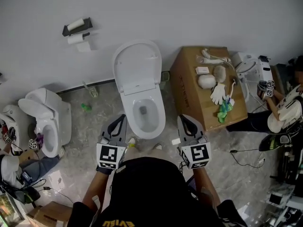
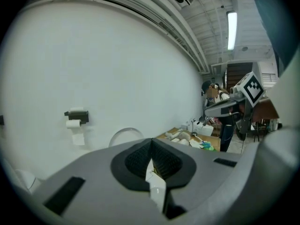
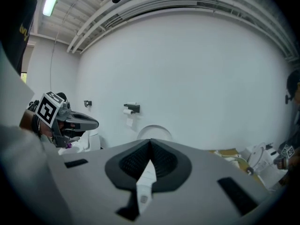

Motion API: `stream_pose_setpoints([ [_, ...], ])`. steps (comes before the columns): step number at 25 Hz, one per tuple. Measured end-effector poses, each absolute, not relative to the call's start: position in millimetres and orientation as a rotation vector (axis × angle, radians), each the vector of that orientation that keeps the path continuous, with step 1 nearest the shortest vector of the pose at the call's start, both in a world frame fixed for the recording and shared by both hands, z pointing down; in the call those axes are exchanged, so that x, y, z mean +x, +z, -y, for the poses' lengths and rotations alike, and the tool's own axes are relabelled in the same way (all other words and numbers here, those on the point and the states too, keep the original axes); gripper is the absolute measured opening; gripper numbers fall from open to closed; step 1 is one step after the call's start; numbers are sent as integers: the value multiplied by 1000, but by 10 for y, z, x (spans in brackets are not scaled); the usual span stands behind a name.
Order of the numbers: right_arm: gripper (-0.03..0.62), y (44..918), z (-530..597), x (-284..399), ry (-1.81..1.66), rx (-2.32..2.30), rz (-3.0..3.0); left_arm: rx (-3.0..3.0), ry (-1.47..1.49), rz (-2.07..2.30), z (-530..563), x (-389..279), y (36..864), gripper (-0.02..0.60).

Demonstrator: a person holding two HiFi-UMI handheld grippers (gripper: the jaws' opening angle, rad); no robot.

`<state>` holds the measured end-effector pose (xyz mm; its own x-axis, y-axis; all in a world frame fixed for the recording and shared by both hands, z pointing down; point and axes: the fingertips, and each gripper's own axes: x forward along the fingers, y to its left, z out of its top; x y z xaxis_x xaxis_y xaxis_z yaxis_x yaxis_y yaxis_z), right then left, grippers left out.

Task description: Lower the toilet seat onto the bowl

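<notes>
White wall (image 1: 199, 13) backs the scene: left gripper (image 1: 121, 120) and right gripper (image 1: 183, 121) hover with jaws pressed together, holding nothing; ahead, between both sets of jaws, the toilet seat (image 1: 137, 66) stands raised above the bowl (image 1: 161, 111).

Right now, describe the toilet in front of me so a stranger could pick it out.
Look along the white wall to the cardboard box. The toilet stands just left of it, lid raised against the wall. Unlike the other toilet farther left, which stands askew, it faces straight out.
</notes>
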<state>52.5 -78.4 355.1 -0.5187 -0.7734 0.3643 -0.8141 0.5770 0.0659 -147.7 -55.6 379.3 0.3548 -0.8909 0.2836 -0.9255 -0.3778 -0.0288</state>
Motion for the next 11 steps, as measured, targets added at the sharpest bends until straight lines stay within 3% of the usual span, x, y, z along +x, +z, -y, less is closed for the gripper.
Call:
stream_pose_setpoints([
  [7,-9,3721,871,167,69,1011,2405,2505,303,1516,453,-1739,4231,12],
  [11,-9,3941,919,-228,-51,631,2420,2490,479,1470,333,-2289,5043,12],
])
